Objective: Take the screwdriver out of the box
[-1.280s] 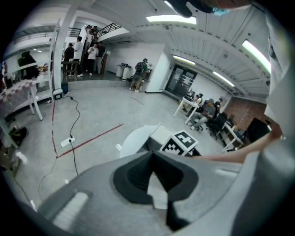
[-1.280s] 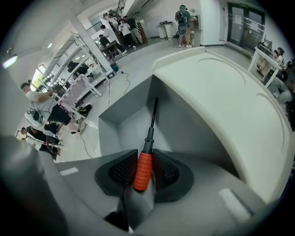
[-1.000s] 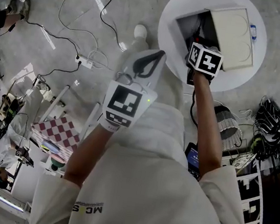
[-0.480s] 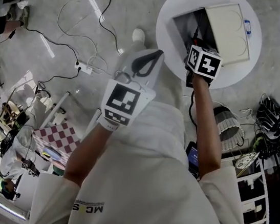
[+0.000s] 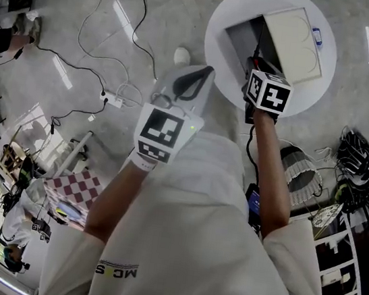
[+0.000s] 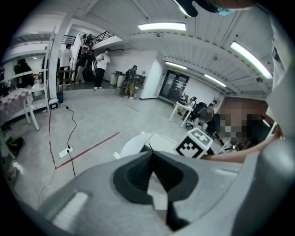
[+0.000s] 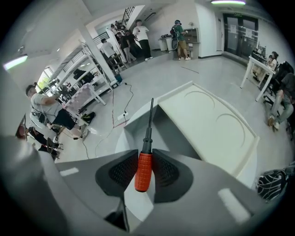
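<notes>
My right gripper (image 7: 143, 162) is shut on the red handle of the screwdriver (image 7: 143, 169); its black shaft points down toward the open box (image 7: 138, 123). In the head view the right gripper's marker cube (image 5: 268, 92) hangs over the near edge of the box (image 5: 239, 39), whose cream lid (image 5: 292, 36) stands folded back. The box sits on a round white table (image 5: 316, 80). My left gripper (image 5: 201, 74) is shut with nothing in it, held to the left of the table over the floor. In the left gripper view its pads (image 6: 138, 173) meet at the tip.
Cables and a power strip (image 5: 115, 101) lie on the grey floor at left. A ribbed grey basket (image 5: 301, 163) stands below the table, with black cables and white shelves (image 5: 340, 254) at right. A checkered table (image 5: 74, 179) and people are at far left.
My right gripper has risen above the box with the screwdriver in its grip. The left gripper has lifted slightly and stays shut.
</notes>
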### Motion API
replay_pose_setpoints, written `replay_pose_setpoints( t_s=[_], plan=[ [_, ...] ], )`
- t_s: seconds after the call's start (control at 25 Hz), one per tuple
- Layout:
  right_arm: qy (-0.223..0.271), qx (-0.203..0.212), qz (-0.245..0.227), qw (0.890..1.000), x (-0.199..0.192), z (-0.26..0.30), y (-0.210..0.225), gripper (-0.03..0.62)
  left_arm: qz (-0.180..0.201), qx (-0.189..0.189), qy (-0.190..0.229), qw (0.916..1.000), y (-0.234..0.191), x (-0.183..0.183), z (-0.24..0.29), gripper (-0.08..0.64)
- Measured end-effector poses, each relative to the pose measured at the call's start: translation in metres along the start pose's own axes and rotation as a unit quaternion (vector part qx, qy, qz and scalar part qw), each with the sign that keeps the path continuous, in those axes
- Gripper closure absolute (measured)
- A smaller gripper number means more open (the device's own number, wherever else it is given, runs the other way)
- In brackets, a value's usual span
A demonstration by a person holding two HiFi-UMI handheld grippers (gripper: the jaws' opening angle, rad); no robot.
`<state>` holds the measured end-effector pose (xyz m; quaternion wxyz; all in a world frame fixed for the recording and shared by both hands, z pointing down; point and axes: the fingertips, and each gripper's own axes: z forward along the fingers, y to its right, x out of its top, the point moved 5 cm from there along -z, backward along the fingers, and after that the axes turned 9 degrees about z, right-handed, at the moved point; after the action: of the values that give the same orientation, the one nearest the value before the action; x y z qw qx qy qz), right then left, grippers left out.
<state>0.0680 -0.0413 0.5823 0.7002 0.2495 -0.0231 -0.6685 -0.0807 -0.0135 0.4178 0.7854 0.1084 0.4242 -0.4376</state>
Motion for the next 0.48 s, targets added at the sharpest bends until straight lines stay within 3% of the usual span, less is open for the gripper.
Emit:
replay_pose_setpoints(
  t_s=[0.48],
  plan=[
    [0.048, 0.022, -0.007, 0.999, 0.010, -0.066, -0.017, 0.497, 0.016, 0.003, 0.030, 0.9994, 0.014, 0.028, -0.025, 0.561]
  ],
)
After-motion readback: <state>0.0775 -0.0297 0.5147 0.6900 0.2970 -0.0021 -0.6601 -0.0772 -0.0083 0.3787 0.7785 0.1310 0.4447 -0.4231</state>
